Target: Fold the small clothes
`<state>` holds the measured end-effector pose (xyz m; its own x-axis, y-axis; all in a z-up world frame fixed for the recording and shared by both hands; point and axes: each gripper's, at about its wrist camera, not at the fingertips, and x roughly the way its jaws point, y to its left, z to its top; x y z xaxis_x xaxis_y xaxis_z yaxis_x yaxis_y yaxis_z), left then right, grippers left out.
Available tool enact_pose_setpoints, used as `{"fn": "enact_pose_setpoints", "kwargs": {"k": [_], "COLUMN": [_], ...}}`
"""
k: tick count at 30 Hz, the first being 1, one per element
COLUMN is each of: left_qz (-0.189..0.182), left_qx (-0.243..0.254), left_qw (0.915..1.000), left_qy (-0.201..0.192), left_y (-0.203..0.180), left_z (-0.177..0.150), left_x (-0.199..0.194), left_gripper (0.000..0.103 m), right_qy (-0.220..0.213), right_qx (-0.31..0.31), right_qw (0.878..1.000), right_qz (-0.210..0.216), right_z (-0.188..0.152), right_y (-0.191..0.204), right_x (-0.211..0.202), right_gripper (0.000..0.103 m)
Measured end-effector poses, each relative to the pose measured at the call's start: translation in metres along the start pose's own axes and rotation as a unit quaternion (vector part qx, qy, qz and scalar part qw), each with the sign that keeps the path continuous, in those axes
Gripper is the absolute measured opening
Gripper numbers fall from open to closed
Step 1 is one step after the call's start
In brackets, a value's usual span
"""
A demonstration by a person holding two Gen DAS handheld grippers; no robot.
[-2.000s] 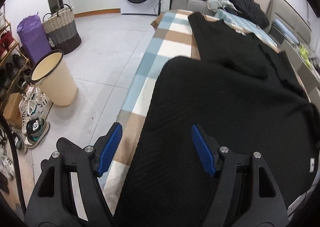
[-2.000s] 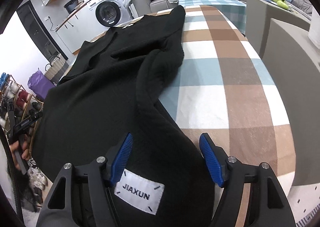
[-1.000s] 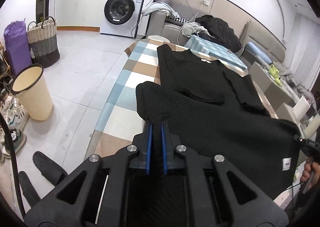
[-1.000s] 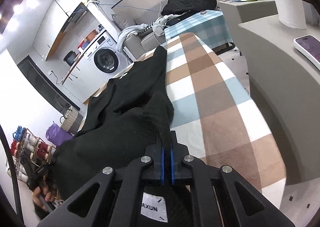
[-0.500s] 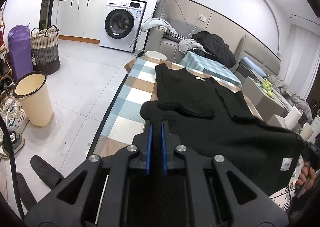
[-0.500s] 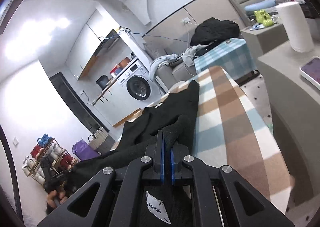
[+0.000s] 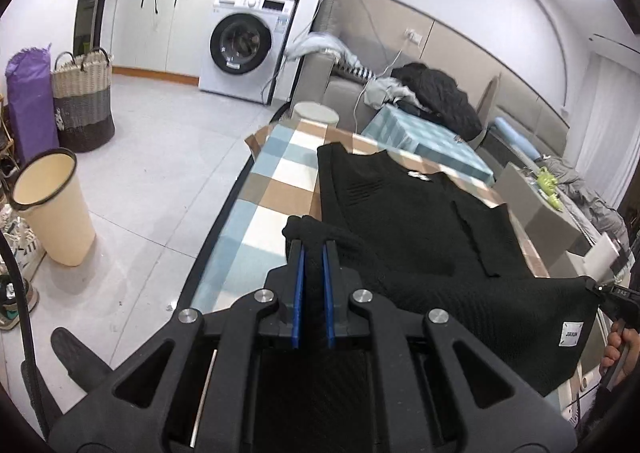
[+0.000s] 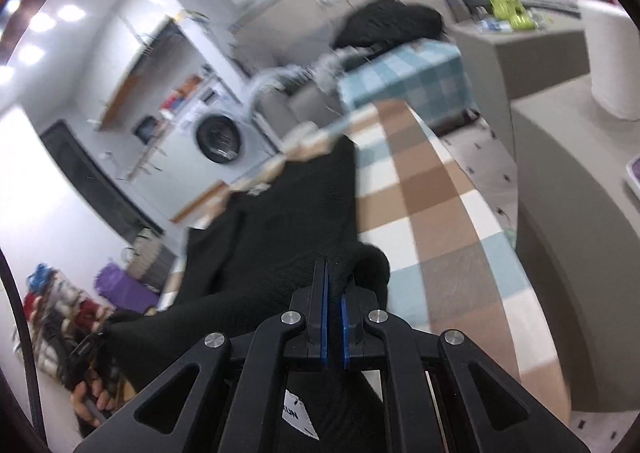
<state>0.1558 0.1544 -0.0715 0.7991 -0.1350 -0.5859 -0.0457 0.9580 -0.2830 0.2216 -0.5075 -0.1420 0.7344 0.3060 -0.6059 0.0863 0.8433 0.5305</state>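
Left wrist view looks down along the left gripper [image 7: 312,281], whose blue-padded jaws are pinched narrowly on a bunched corner of the black knitted garment [image 7: 408,221]; the cloth runs from that pinch across to the lower right of the picture, where the hem with its small white label [image 7: 571,334] hangs off the near edge and a hand [image 7: 620,349] shows beside it. Beyond the lifted hem, most of the garment lies spread flat on the long table covered in a brown, blue and white checked cloth [image 7: 280,173], its neckline pointing towards the far end. On the grey tiled floor to the left stand a cream plastic bin [image 7: 52,209], a woven two-tone basket [image 7: 82,93] and a purple bag [image 7: 28,101], with a white front-loading washing machine [image 7: 244,49] against the back wall. Right wrist view, blurred, shows the right gripper [image 8: 334,317] likewise clamped tight on a fold of the same black knit, the fabric bulging just above the pads and the label lying under the gripper body, while the checked table stretches away on the right, bare beside the garment
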Motion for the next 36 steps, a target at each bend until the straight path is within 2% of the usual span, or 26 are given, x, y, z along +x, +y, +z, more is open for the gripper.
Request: {"fn": "enact_pose_setpoints", "kwargs": {"k": [4, 6, 7, 8, 9, 10, 12, 15, 19, 20, 21, 22, 23, 25, 27, 31, 36], "left_qz": [0.017, 0.029, 0.041, 0.052, 0.068, 0.070, 0.055, 0.046, 0.038, 0.038, 0.033, 0.027, 0.028, 0.024, 0.015, 0.012, 0.003], "left_qx": [-0.005, -0.013, -0.015, -0.013, -0.011, -0.011, -0.016, -0.015, -0.015, -0.018, -0.020, -0.020, -0.017, -0.015, -0.013, 0.025, 0.035], "left_qw": [0.9990, 0.9971, 0.9954, 0.9937, 0.9921, 0.9918, 0.9921, 0.9908, 0.9914, 0.9909, 0.9909, 0.9911, 0.9913, 0.9925, 0.9928, 0.9927, 0.9920], "left_qy": [0.041, 0.070, 0.086, 0.098, 0.105, 0.106, 0.112, 0.126, 0.124, 0.128, 0.128, 0.129, 0.127, 0.119, 0.118, 0.118, 0.121], "left_y": [0.000, 0.004, 0.004, 0.006, 0.009, 0.011, 0.014, 0.013, 0.004, 0.003, 0.001, -0.002, -0.005, -0.007, -0.009, -0.021, -0.027], "left_z": [0.008, 0.005, 0.002, -0.001, -0.006, -0.009, -0.015, -0.017, -0.014, -0.011, -0.010, -0.009, -0.008, -0.009, -0.012, -0.020, -0.032], "left_x": [0.062, 0.083, 0.094, 0.099, 0.102, 0.106, 0.112, 0.131, 0.148, 0.152, 0.155, 0.158, 0.159, 0.159, 0.157, 0.147, 0.129], "left_gripper": [0.007, 0.008, 0.017, 0.024, 0.041, 0.054, 0.056, 0.056, 0.056, 0.053, 0.045, 0.037, 0.035, 0.018, 0.012, 0.010, 0.009], "right_qy": [0.020, 0.029, 0.040, 0.049, 0.048, 0.041, 0.045, 0.070, 0.073, 0.074, 0.073, 0.074, 0.079, 0.092, 0.094, 0.101, 0.104], "right_qx": [0.010, 0.006, 0.003, 0.003, 0.006, 0.012, 0.019, 0.008, -0.031, -0.040, -0.049, -0.058, -0.067, -0.080, -0.092, -0.094, -0.101], "right_qw": [1.000, 0.999, 0.998, 0.997, 0.997, 0.997, 0.998, 0.997, 0.996, 0.996, 0.996, 0.995, 0.994, 0.991, 0.990, 0.990, 0.989], "right_qz": [-0.018, -0.029, -0.048, -0.062, -0.067, -0.064, -0.047, -0.040, -0.032, -0.029, -0.027, -0.031, -0.040, -0.046, -0.049, -0.042, -0.038], "right_z": [0.017, 0.019, 0.019, 0.017, 0.013, 0.010, 0.003, -0.004, -0.005, -0.005, -0.004, -0.003, -0.003, -0.006, -0.009, -0.016, -0.026], "right_y": [-0.009, -0.014, -0.017, -0.021, -0.026, -0.032, -0.042, -0.045, -0.028, -0.024, -0.018, -0.014, -0.011, -0.005, -0.001, -0.003, -0.004], "right_x": [0.052, 0.068, 0.075, 0.077, 0.075, 0.071, 0.068, 0.079, 0.091, 0.095, 0.100, 0.104, 0.108, 0.114, 0.115, 0.109, 0.098], "right_gripper": [0.004, 0.009, 0.018, 0.032, 0.041, 0.055, 0.058, 0.058, 0.057, 0.054, 0.053, 0.047, 0.039, 0.031, 0.028, 0.024, 0.022]}}
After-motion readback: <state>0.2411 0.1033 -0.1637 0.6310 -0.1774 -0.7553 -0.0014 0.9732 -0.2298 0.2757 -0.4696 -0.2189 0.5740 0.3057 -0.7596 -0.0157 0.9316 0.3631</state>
